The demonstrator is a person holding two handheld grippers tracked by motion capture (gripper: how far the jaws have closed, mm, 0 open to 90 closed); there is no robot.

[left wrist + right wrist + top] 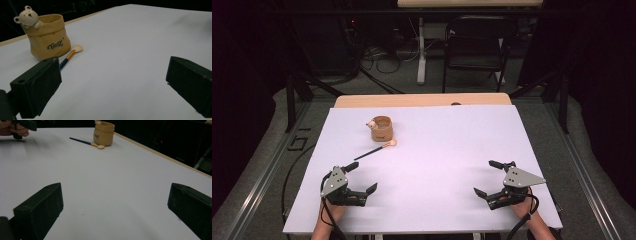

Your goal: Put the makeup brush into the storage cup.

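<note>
Both grippers wait, jaws spread and empty.
The brush [375, 150] lies just beside the pot [381, 128], ahead of the left gripper [361, 177]; the right gripper [488, 178] is well apart.

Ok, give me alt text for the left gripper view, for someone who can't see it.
A tan bag-shaped pot with a small bear figure on its rim stands upright on a white table, and a makeup brush lies just beside it, bristles pointing away. The left tongs are open in the foreground, holding nothing.
</note>
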